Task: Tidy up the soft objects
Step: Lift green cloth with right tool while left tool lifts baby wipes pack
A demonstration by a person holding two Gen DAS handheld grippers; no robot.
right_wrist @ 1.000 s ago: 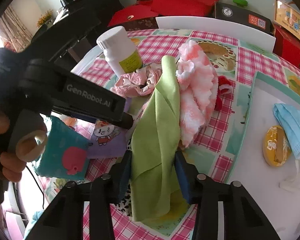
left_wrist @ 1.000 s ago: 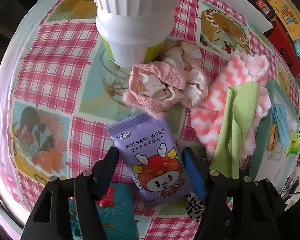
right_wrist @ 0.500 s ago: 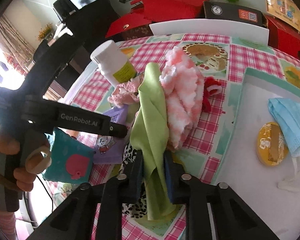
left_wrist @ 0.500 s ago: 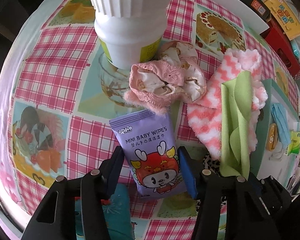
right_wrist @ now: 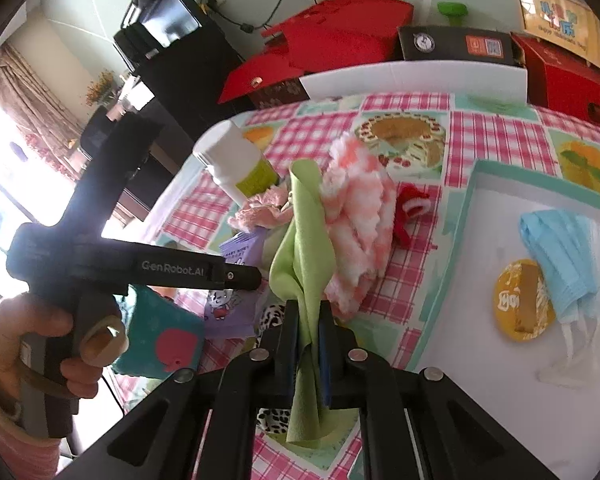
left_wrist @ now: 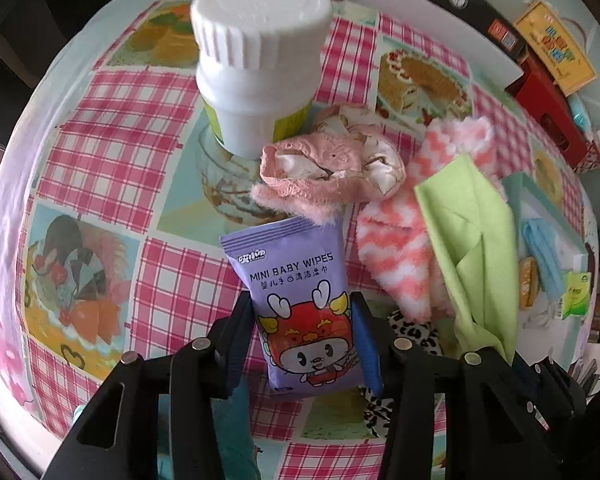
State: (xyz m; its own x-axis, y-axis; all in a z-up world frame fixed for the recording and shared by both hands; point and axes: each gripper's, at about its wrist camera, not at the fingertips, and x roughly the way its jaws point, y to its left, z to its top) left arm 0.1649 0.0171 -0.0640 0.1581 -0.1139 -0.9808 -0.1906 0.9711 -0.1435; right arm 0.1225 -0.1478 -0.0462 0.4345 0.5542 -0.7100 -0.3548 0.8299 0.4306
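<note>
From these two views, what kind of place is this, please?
Probably a lived-in home room: a table with a pink checked cake-print tablecloth, curtains at a bright window, and red gift boxes stacked behind.

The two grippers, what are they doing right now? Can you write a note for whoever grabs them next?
Right gripper: shut on the green cloth, which drapes against the pink-and-white fluffy towel.
Left gripper: jaws closing around the baby wipes pack, pads at its sides.
Done: blue face mask lies in the white tray.
Left: pink crumpled cloth, towel, teal pouch on the table.
</note>
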